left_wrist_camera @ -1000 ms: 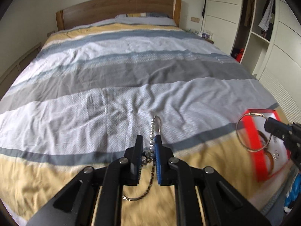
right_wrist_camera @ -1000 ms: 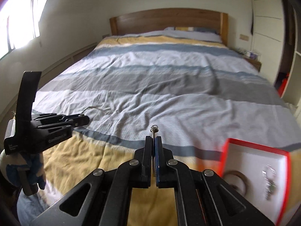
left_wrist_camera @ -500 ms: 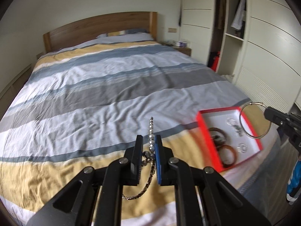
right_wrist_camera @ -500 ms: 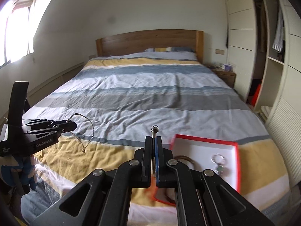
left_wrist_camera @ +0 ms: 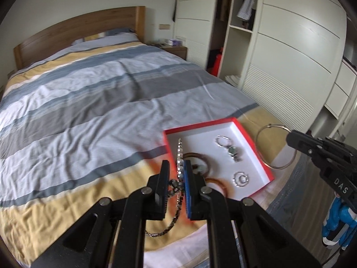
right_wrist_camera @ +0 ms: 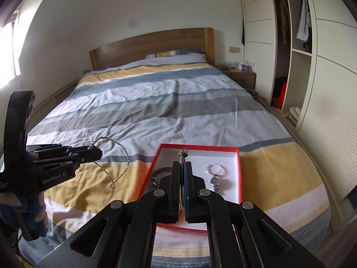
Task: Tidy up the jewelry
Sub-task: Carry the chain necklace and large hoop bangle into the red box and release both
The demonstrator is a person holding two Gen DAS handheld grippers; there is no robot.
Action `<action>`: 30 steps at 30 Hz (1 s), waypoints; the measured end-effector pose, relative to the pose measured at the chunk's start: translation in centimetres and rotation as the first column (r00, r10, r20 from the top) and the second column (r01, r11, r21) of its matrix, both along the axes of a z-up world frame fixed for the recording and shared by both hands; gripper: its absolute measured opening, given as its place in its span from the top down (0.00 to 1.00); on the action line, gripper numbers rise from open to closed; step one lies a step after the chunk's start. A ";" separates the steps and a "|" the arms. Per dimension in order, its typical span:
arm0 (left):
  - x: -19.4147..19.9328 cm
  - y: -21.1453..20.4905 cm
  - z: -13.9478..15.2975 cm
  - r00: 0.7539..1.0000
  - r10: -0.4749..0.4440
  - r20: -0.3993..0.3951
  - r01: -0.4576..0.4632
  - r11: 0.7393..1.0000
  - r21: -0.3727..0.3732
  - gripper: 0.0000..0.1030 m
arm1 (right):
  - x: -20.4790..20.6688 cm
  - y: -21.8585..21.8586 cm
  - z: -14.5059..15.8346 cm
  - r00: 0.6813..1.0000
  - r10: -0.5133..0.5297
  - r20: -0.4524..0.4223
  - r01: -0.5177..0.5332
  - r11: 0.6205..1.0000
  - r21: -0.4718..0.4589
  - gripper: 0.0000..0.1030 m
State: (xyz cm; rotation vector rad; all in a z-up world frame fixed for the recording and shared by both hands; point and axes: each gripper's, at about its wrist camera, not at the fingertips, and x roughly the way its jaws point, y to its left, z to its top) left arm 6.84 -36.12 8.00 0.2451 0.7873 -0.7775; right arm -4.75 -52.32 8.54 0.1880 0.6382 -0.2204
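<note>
Both claws have swung toward the red box (left_wrist_camera: 252, 143) at the bed's foot edge, left claw (left_wrist_camera: 176, 178) pinching the beaded chain (left_wrist_camera: 179, 154) just above it, right claw (right_wrist_camera: 183, 172) pinching the hoop (left_wrist_camera: 276, 147) beside it.

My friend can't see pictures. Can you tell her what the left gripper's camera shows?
The left gripper pinches a beaded chain above a red-rimmed box of jewelry on a striped bed. At right, the right gripper holds a thin metal hoop.

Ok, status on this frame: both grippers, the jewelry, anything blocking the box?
Left gripper shut on beaded chain, dangling. Right gripper shut on hoop bangle. Red box open on bed, several pieces inside. Nothing blocking it.
</note>
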 end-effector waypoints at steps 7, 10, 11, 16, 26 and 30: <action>1.8 -5.4 -2.3 0.998 -0.057 -0.027 0.058 0.998 0.032 0.89 | 3.3 -3.6 -3.0 1.000 -0.006 -0.026 0.007 0.999 0.054 0.97; 3.0 -7.3 -3.6 0.997 -0.069 -0.039 0.071 0.996 0.053 0.89 | 5.4 -4.9 -4.5 1.000 0.000 -0.029 0.002 0.996 0.085 0.97; 3.5 -8.1 -4.2 0.996 -0.072 -0.043 0.075 0.995 0.066 0.89 | 6.1 -5.4 -5.0 1.000 0.002 -0.028 0.001 0.995 0.100 0.97; 5.6 -10.2 -6.4 0.996 -0.069 -0.048 0.074 0.990 0.119 0.89 | 9.2 -7.1 -7.7 1.000 0.005 -0.023 -0.001 0.983 0.181 0.97; 6.8 -12.6 -10.2 0.993 -0.075 -0.090 0.090 0.982 0.166 0.89 | 9.7 -10.8 -11.4 0.997 -0.066 -0.044 0.075 0.968 0.240 0.97; 7.0 -13.2 -11.3 0.992 -0.071 -0.108 0.089 0.980 0.176 0.89 | 9.6 -11.5 -12.5 0.995 -0.074 -0.064 0.088 0.965 0.246 0.97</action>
